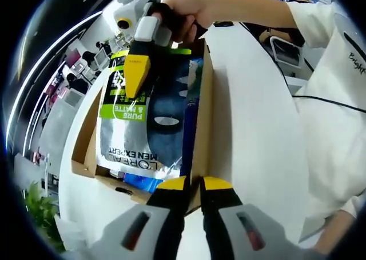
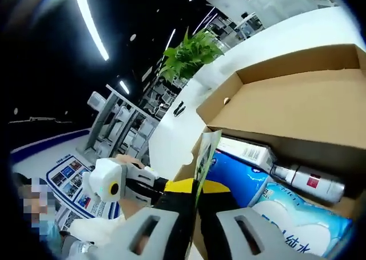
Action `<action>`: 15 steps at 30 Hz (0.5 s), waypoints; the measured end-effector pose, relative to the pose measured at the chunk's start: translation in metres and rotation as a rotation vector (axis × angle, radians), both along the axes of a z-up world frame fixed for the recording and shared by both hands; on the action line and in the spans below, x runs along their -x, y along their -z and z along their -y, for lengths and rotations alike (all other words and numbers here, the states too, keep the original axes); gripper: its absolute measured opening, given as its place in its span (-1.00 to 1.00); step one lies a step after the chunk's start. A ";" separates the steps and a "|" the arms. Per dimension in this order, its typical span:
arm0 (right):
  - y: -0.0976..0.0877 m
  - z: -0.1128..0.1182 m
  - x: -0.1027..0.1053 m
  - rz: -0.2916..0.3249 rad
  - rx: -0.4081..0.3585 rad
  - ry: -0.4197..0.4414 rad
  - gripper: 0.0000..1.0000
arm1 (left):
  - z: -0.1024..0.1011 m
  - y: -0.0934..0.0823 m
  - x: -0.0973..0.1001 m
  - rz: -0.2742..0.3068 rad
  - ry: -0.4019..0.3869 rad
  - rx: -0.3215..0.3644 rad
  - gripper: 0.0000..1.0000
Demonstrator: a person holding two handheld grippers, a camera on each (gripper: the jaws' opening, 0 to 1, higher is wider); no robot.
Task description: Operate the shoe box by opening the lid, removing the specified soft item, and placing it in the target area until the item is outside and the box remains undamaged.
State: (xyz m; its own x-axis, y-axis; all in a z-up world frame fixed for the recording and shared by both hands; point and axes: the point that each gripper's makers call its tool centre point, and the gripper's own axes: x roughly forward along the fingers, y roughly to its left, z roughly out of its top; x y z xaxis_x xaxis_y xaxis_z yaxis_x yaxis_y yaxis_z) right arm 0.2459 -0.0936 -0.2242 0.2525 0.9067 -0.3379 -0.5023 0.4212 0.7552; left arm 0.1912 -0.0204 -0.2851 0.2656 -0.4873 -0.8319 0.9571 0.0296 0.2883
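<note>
The cardboard shoe box lies open on the white table, its lid folded back. My left gripper is shut on the box's near wall. My right gripper comes in from the top, held by a hand. It is shut on the upper edge of a soft grey and green face-mask sachet, which hangs tilted over the box opening. In the right gripper view the sachet stands edge-on between my right gripper's yellow tips.
Inside the box lie a blue pack, a small bottle, a white carton and a light blue pack. A green plant stands past the table's end. A person's white sleeve is beside the table.
</note>
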 end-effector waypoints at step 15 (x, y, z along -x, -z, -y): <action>-0.017 0.023 -0.001 0.009 -0.051 0.041 -1.00 | 0.000 0.001 0.000 -0.017 -0.008 0.007 -0.86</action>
State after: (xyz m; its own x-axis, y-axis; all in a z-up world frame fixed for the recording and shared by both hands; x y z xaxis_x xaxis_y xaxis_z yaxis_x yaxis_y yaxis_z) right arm 0.2469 -0.1169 -0.2069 0.2928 0.9115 -0.2888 -0.4920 0.4026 0.7720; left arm 0.1912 -0.0203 -0.2857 0.2557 -0.4909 -0.8328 0.9615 0.0396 0.2719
